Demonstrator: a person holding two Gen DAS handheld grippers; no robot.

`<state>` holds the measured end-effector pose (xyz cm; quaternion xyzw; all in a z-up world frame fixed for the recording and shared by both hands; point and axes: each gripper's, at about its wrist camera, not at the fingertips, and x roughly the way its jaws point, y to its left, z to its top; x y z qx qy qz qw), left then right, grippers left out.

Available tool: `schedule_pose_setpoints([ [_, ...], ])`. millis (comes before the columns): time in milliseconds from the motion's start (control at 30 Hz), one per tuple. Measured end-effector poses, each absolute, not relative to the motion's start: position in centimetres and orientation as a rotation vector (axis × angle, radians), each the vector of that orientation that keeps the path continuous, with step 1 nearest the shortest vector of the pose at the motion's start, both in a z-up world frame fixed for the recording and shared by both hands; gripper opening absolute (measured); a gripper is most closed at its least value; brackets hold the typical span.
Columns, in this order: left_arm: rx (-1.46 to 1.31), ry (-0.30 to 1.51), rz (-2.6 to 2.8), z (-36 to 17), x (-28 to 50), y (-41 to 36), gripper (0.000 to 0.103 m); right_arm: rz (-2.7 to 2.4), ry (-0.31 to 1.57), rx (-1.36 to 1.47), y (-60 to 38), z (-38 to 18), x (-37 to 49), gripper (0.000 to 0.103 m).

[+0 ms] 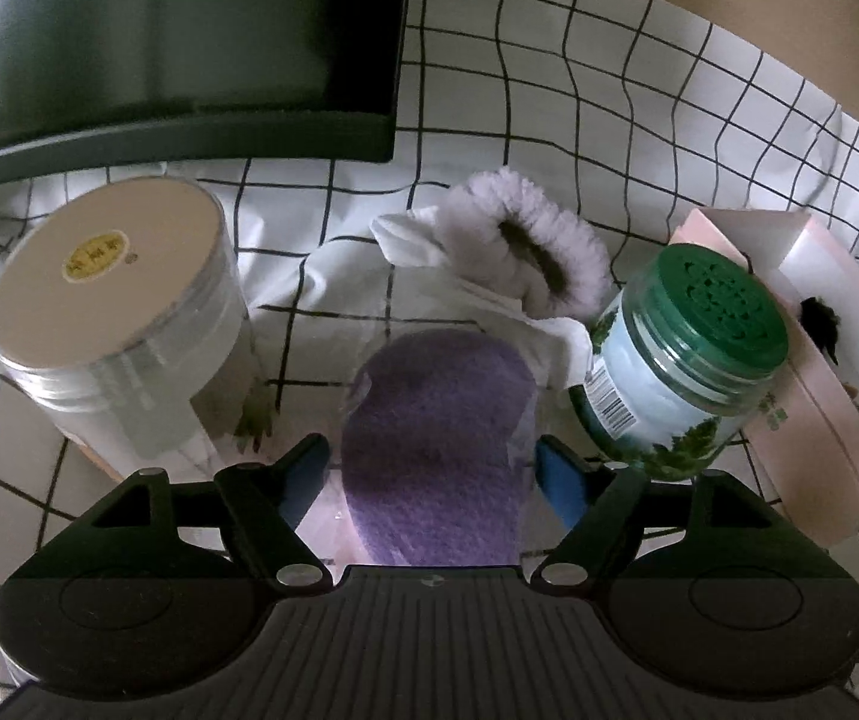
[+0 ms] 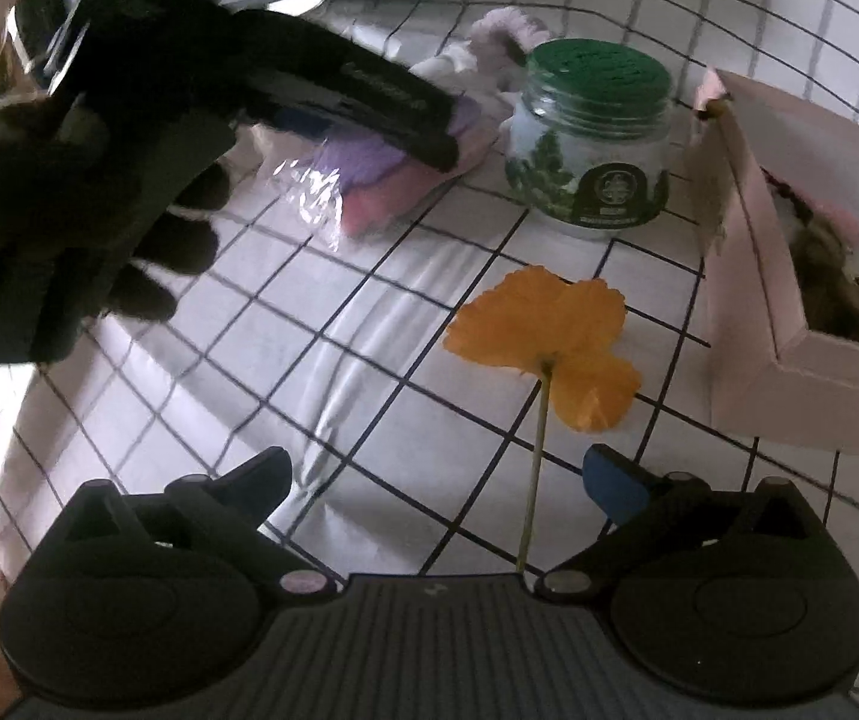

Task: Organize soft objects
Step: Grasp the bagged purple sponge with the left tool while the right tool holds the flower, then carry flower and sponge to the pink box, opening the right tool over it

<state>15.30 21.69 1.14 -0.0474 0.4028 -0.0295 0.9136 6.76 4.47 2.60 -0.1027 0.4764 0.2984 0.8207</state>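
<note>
On the checked tablecloth, in the left wrist view, a fuzzy purple pad in a clear wrapper lies between the spread jaws of the left gripper. The blue pads do not seem to press it, but the near end of the purple pad is hidden under the gripper. Just past it sits a fluffy white puff with a dark middle, on a crumpled white cloth. A glass jar with a green lid stands right of the pad, and a round tub with a tan lid stands left. A pink box is cut off at the right edge. A dark tray sits at the back.

In the right wrist view, the right gripper has its jaws spread wide. An orange cloth flower lies flat on the cloth, its thin stem running back between the jaws, touching neither. A dark gloved hand fills the left side, blurry. The pink box holds brown furry things that are hard to make out.
</note>
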Motion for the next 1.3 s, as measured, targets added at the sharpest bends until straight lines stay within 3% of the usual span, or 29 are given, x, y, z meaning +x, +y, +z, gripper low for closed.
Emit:
schedule_pose_setpoints([
  [100, -0.107, 0.821, -0.068, 1.2, 14.7, 22.1, 0.077, 0.612, 1.005, -0.213, 4.2, 3.2, 6.7, 0.091],
  [367, -0.048, 0.845, -0.073, 1.9, 10.8, 23.2, 0.071, 0.508, 0.875, -0.226, 3.8, 4.8, 7.3, 0.091],
  [567, -0.087, 0.823, -0.088, 2.5, 9.5, 24.1, 0.071, 0.505, 0.914, -0.199, 4.4, 3.8, 8.7, 0.076],
  [667, -0.088, 0.793, -0.096, 3.4, 8.9, 23.9, 0.071, 0.505, 0.928, -0.194, 4.4, 3.4, 9.5, 0.049],
  [733, -0.080, 0.765, -0.107, 4.4, 8.3, 23.7, 0.071, 0.506, 0.945, -0.201, 4.4, 3.5, 9.9, 0.023],
  [767, -0.076, 0.747, -0.115, 5.1, 7.8, 23.6, 0.071, 0.507, 0.954, -0.203, 4.4, 3.6, 10.1, 0.021],
  [967, -0.036, 0.613, -0.113, 10.7, 6.0, 24.1, 0.071, 0.540, 0.883, -0.193, 4.6, 7.6, 10.0, 0.018],
  [1300, 0.049, 0.451, -0.059, 19.9, 8.4, 25.8, 0.071, 0.583, 0.629, -0.059, 5.5, 21.9, 14.6, 0.018],
])
